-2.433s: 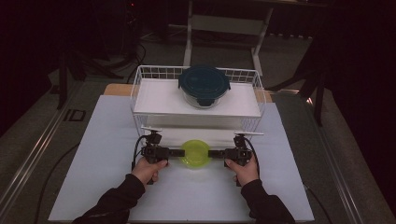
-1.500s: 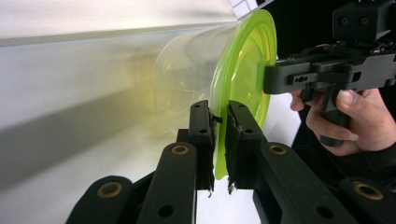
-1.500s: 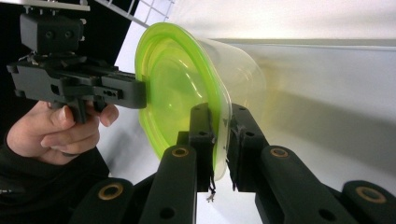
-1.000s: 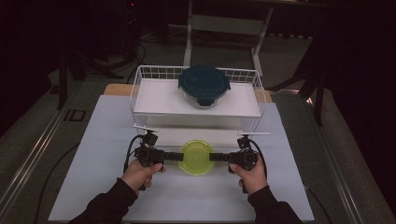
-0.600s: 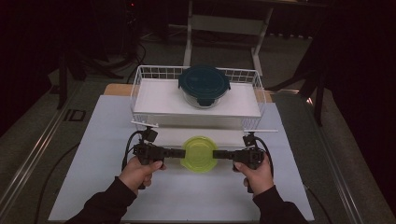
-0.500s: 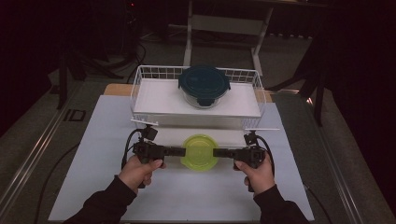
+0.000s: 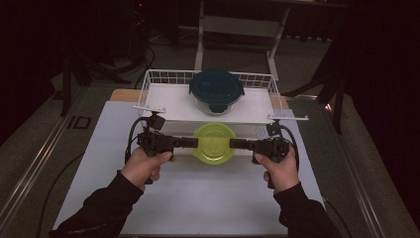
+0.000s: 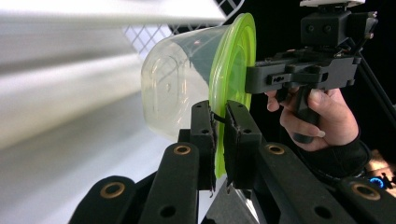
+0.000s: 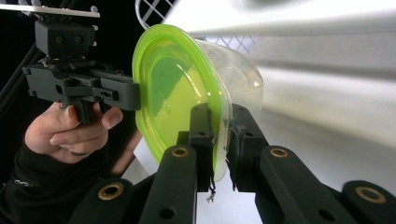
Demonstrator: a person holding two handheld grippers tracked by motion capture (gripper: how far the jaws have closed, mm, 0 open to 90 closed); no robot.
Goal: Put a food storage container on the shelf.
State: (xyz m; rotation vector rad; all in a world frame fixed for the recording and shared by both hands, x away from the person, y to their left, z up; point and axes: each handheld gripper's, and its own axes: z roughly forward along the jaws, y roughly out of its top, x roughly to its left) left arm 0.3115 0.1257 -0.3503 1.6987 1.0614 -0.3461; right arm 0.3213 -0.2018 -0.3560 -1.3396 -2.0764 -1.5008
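A clear round tub with a lime-green lid (image 7: 213, 142) hangs in the air just in front of the white wire basket (image 7: 148, 83). My left gripper (image 7: 190, 143) is shut on the lid's left rim, my right gripper (image 7: 236, 144) on its right rim. In the left gripper view the lid rim (image 8: 219, 158) sits pinched between the two black pads, with my left gripper (image 8: 219, 135) closed on it. In the right gripper view my right gripper (image 9: 222, 135) clamps the opposite edge of the green lid (image 9: 173, 88), and the clear tub (image 9: 238, 79) bulges beyond it.
A glass bowl with a dark teal lid (image 7: 216, 89) sits inside the wire basket at the back. The basket stands on a white mat (image 7: 198, 203) over the table. A dark metal stand (image 7: 237, 25) rises behind the table.
Both hands have lifted the green-lidded tub off the white mat and carried it up toward the basket's front rim. The grip on both edges has stayed the same.
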